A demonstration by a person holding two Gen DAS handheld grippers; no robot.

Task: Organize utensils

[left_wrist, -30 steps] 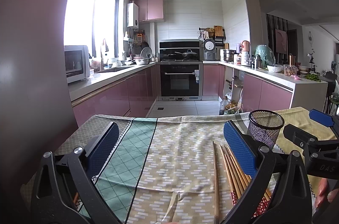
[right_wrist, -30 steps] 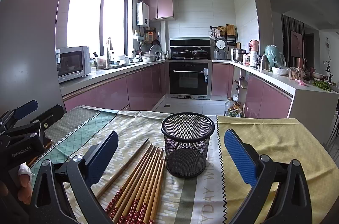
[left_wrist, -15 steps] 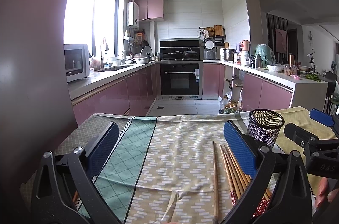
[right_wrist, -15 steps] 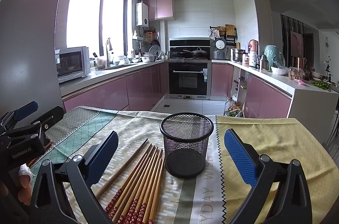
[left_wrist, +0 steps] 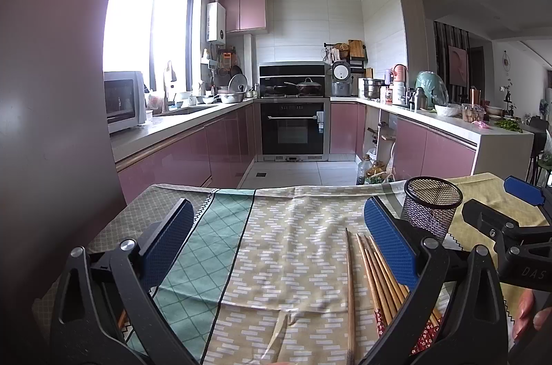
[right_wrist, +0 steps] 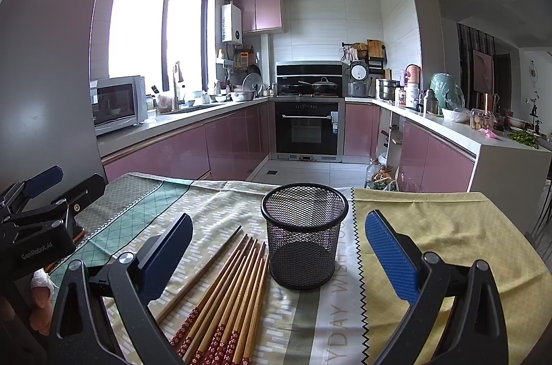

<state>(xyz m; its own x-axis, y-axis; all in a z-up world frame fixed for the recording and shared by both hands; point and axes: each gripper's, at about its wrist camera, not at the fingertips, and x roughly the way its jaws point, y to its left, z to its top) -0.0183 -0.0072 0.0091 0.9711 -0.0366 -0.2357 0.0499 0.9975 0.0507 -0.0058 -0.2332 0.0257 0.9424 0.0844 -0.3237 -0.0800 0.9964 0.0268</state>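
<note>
Several wooden chopsticks (right_wrist: 231, 299) with red patterned ends lie side by side on the tablecloth, just left of an empty black mesh cup (right_wrist: 304, 235). One plain chopstick (right_wrist: 203, 272) lies apart to their left. My right gripper (right_wrist: 279, 247) is open and empty, low over the table, with the cup between its fingers' line of sight. My left gripper (left_wrist: 276, 240) is open and empty to the left; the chopsticks (left_wrist: 376, 272) and the cup (left_wrist: 433, 206) lie by its right finger.
The table is covered by a patterned cloth (right_wrist: 431, 227) in green, beige and yellow. Beyond its far edge is a kitchen floor with pink cabinets and an oven (right_wrist: 307, 130). The other gripper shows at each view's side (left_wrist: 510, 234) (right_wrist: 38, 220).
</note>
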